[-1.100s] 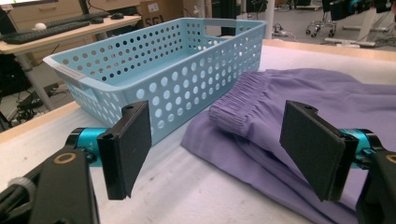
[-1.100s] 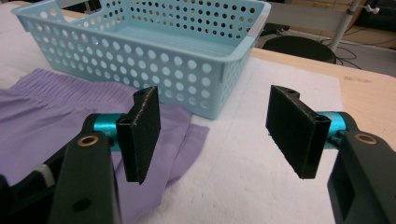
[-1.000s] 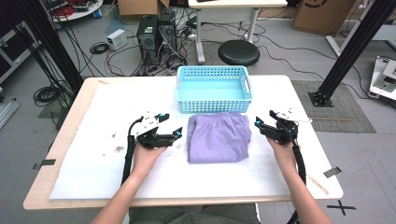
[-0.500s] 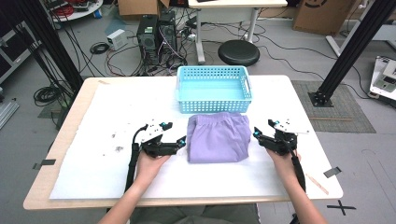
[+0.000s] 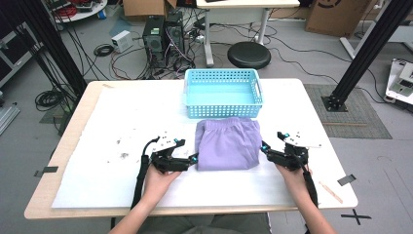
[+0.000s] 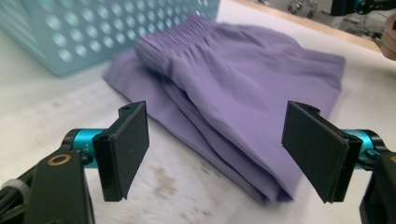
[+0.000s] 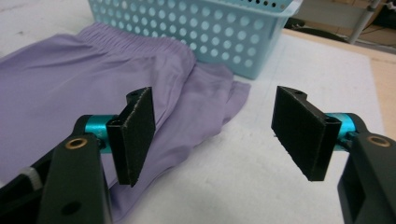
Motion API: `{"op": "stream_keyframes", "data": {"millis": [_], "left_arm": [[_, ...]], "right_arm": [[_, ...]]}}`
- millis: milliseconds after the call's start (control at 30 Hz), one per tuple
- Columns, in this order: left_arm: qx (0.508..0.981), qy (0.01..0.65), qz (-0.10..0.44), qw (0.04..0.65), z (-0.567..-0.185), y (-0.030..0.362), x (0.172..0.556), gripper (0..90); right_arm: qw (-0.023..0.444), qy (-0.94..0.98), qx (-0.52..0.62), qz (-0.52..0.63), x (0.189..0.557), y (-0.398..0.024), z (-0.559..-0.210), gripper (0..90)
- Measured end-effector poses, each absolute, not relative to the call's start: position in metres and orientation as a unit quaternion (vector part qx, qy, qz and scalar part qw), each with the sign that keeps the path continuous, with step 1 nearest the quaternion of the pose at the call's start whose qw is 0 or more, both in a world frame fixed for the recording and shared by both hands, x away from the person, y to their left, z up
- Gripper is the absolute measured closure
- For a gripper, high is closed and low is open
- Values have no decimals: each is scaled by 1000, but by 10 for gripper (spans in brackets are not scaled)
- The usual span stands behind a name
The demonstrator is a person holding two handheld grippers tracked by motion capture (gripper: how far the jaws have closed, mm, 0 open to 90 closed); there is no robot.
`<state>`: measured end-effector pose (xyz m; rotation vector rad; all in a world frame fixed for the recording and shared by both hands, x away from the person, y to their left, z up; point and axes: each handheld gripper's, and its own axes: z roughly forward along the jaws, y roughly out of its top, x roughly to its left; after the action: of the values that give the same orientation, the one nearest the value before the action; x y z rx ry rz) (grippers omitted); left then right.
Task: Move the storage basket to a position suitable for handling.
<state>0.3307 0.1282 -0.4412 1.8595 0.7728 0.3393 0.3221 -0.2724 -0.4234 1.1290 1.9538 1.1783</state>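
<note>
The left gripper (image 5: 193,159), jaws wide, flanks the folded shorts (image 5: 228,144) lying mid-worktop (image 5: 122,126) before the basket (image 5: 223,91). The right gripper (image 5: 264,149) has just been opening, nothing clamped. Grasping and basketing appear left.

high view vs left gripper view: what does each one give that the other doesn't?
High view alone: the whole white table, both of the person's forearms, the right claw at the garment's right edge, the stool and computers on the floor.

Left gripper view alone: the left claw from close up, jaws wide open with the garment's folded layered edge between them, pads not pressing on it.

Both: the folded purple garment and the blue perforated basket just behind it.
</note>
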Motion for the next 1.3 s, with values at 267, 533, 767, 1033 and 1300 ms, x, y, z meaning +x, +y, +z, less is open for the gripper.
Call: {"op": "stream_keyframes", "data": {"millis": [267,533,767,1033,1300], "left_arm": [[791,343,125,491,-446,116,326,259],[802,367,100,461,-449,109,328,292],[811,377,95,438,-450,105,330,306],[818,384,99,418,-450,99,330,322],[811,394,96,421,-450,93,328,322]], "right_arm": [[268,746,427,435,309,-262,-431,295],[223,770,440,405,311,-249,-439,298],[209,794,439,365,314,-239,-443,335],[177,812,443,337,319,-235,-446,419],[144,808,457,343,322,-237,-446,455]]}}
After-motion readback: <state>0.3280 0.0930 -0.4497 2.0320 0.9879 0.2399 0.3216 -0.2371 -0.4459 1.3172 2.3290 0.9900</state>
